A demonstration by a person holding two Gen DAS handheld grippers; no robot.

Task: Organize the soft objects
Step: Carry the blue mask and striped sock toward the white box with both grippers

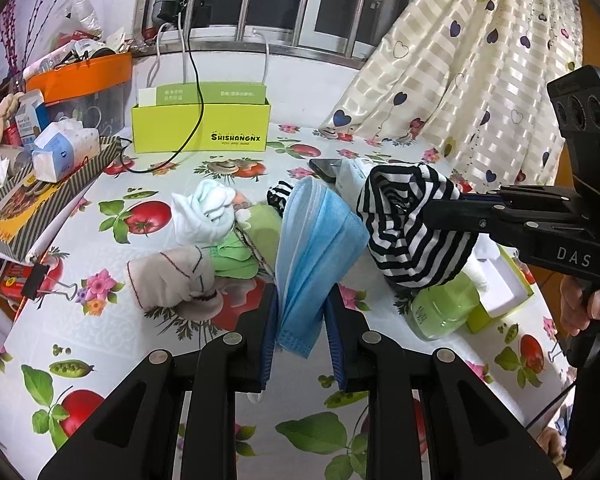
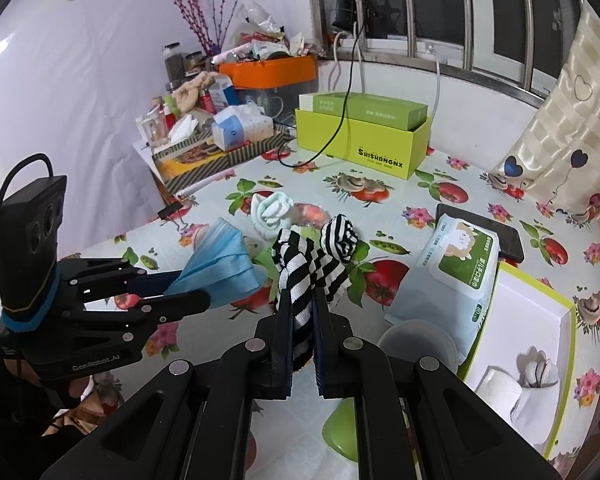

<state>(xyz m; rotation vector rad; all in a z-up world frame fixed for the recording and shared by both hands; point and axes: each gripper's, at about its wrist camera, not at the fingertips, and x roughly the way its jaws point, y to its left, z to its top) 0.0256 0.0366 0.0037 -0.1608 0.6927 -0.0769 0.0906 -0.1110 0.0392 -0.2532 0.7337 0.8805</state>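
Your left gripper [image 1: 300,316] has its jaws clamped on a pleated blue disposable face mask [image 1: 316,248], centre of the left wrist view, mask fanning up above the pads. Your right gripper [image 2: 302,320] is fully closed on a black-and-white striped fabric sock [image 2: 300,276]; in the left wrist view that sock sits right of centre, just beside the mask.

On the fruit-print tablecloth [image 1: 100,344]: rolled white-and-mint sock [image 1: 206,210] and rolled grey sock [image 1: 172,280], left of centre. Second striped roll [image 2: 340,236] at centre of the right wrist view. Open white-lined box [image 2: 540,320], lower right there, holds white rolls.
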